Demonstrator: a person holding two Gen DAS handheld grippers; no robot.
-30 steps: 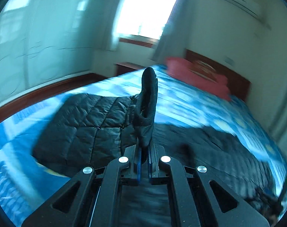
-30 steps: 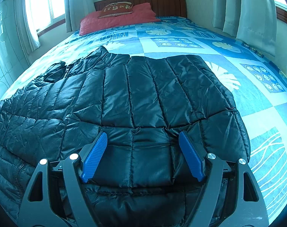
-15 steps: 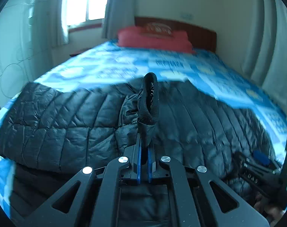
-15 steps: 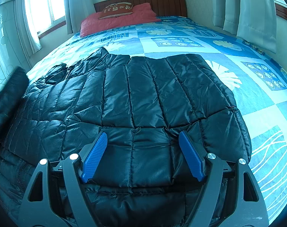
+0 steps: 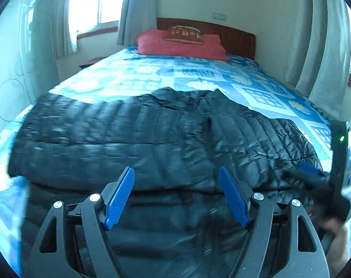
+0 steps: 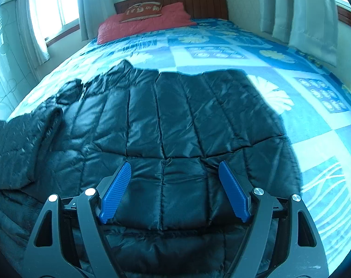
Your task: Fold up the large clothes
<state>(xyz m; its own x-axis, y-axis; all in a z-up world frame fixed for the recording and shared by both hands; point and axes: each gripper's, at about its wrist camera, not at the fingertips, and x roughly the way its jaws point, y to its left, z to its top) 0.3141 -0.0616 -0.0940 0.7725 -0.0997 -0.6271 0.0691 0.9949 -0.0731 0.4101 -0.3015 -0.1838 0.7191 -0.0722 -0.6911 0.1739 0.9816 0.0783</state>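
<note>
A black quilted puffer jacket (image 5: 152,134) lies spread across the near end of the bed, also filling the right wrist view as the jacket (image 6: 175,120). My left gripper (image 5: 176,173) hovers over its near edge with its jaws opening and nothing between the blue pads. A folded-over flap of the jacket (image 6: 20,146) lies at the left. My right gripper (image 6: 175,169) stands open just above the jacket's near panel, holding nothing. At the right edge of the left wrist view, the other gripper (image 5: 309,171) and a hand (image 5: 335,229) show.
The bed has a blue patterned cover (image 6: 233,46), a red pillow (image 6: 143,23) and a wooden headboard (image 6: 198,2) at the far end. Curtains (image 6: 314,16) hang on the right, a window (image 5: 92,2) and a wardrobe (image 5: 13,69) stand on the left.
My left gripper let go of the jacket piece it held upright and its jaws spread wide; it swung toward the bed's middle. The folded flap now lies on the jacket. The right gripper stayed put.
</note>
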